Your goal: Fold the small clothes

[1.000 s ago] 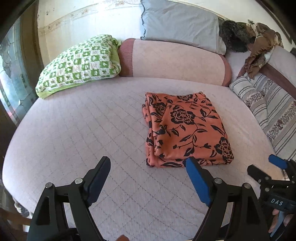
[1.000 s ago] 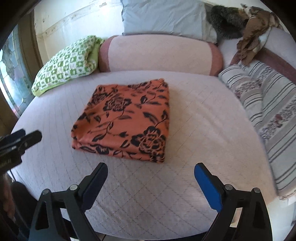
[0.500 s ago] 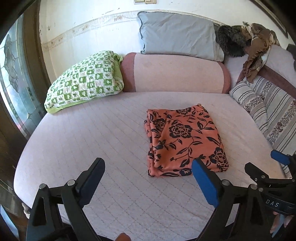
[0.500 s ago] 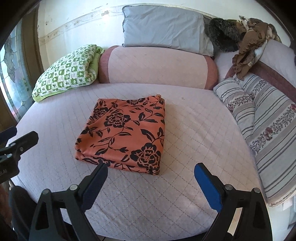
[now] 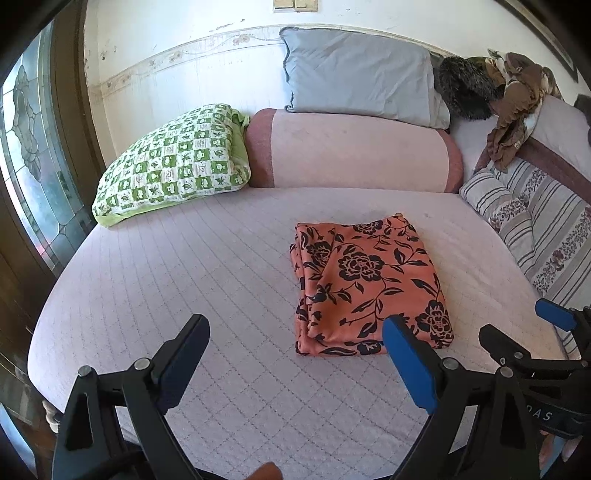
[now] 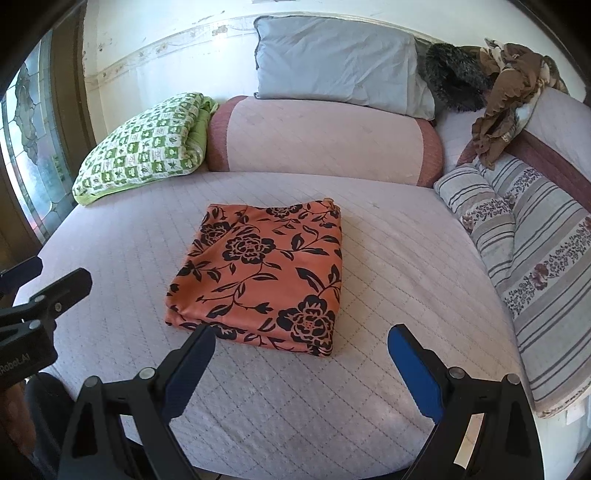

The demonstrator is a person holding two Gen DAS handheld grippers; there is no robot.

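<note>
Both my grippers have pulled up and back since a second ago, so more wall shows above the pillows, and the left gripper (image 5: 295,334) has just been opening, nothing between its jaws. My right gripper (image 6: 301,343) is spread wide too, holding nothing. The folded orange floral cloth (image 6: 258,273) lies flat on the pale quilted bed (image 6: 388,266), at twelve o'clock from the right gripper, one o'clock from the left. Green checked pillow (image 5: 173,162) at ten o'clock, pink bolster (image 5: 351,151) and grey pillow (image 5: 358,88) at twelve, striped cushions (image 6: 535,251) at three. Stained-glass window (image 5: 26,147) at nine. "Robot.AI" reads on the left gripper's body in the right view; only the left view shows the wall switch (image 5: 295,4) at twelve.
</note>
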